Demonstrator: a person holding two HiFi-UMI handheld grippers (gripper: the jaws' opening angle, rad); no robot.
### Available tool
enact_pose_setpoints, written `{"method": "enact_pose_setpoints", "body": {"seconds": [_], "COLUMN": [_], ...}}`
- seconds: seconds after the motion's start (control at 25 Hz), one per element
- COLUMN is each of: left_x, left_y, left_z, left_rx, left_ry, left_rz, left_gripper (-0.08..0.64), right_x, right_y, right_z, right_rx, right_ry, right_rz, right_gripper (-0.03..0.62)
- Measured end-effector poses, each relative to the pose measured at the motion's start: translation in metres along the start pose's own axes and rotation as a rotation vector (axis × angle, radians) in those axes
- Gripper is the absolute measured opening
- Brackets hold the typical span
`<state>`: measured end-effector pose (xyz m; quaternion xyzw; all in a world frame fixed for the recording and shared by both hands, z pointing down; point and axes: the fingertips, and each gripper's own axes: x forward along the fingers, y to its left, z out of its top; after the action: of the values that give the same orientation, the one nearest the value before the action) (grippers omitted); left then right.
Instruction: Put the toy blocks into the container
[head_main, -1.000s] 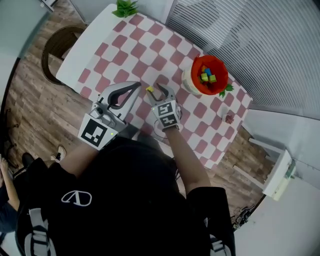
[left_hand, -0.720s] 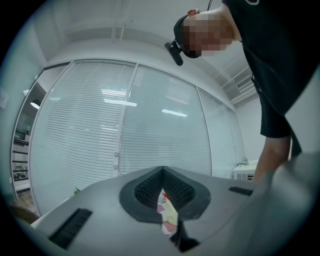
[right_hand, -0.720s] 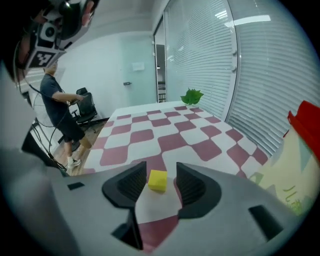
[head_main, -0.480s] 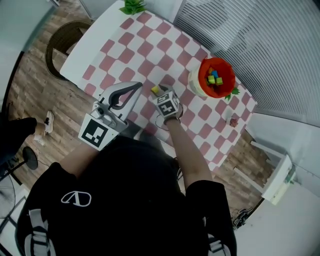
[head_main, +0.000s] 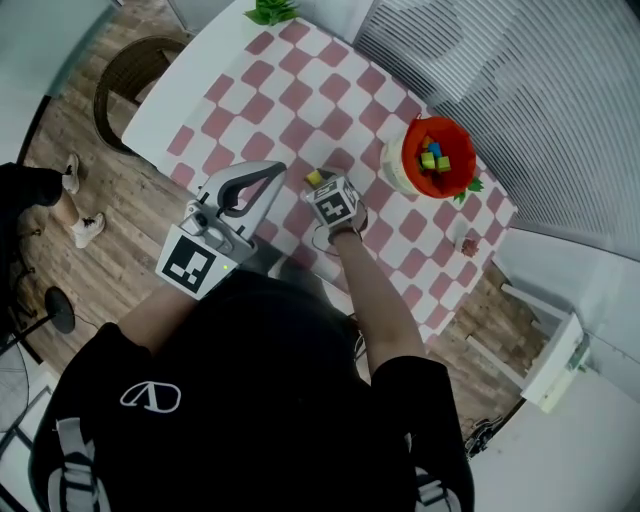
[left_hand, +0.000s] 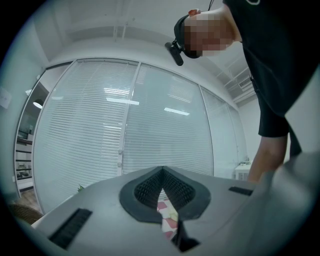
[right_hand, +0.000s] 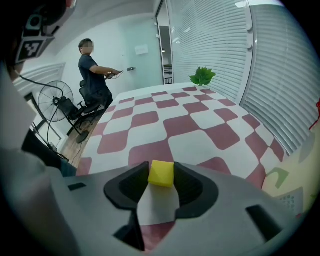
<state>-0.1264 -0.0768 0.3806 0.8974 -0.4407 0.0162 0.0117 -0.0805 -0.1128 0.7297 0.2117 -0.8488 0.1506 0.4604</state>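
Nearest to me, my left claw (head_main: 278, 168) is held level over the near edge of the table (head_main: 172, 98), to the left of the other one. Its jaws are together at the tips and nothing is between them. In the left gripper view only a strip of the checked cloth shows through the small gap below the tips.

Just to the right of it, my right claw (head_main: 321, 184) points steeply down at the red and white checked tablecloth (head_main: 300, 95). Its jaws have just been closing, and the yellow block (head_main: 314, 178) stands between them. In the right gripper view the block sits at the very tips and both pads press on its sides, so I have hold of it. It is low over a white square of the cloth. Whether it touches the cloth I cannot tell.

Farther away and to the right stands the red container (head_main: 412, 148), well apart from this claw. Several coloured blocks (head_main: 434, 158) lie in it already: green, blue and yellow ones.

At the far end of the table there is a green plant (head_main: 272, 10). Closed blinds (head_main: 520, 90) run along the right side. Beyond the left side of the table, the right gripper view shows a person (right_hand: 94, 70) standing by a wall, with a fan (right_hand: 52, 100) near.
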Motion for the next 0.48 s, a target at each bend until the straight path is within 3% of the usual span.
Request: {"method": "enact_pose_setpoints", "body": {"seconds": [0.28, 0.48], "left_x": [0.002, 0.009], "left_y": [0.000, -0.005], "left_z": [-0.001, 0.001], "left_rx": [-0.001, -0.006], "left_ry": [0.002, -0.006], "left_rz": [-0.001, -0.016], "left_gripper": [0.005, 0.005], "right_x": [-0.006, -0.047], "right_y": [-0.002, -0.005], "right_z": [0.001, 0.032], "right_rx": [-0.020, -0.045], "right_ry": [-0.011, -0.159], "right_rz": [0.000, -0.058], "right_gripper": [0.153, 0.152]}}
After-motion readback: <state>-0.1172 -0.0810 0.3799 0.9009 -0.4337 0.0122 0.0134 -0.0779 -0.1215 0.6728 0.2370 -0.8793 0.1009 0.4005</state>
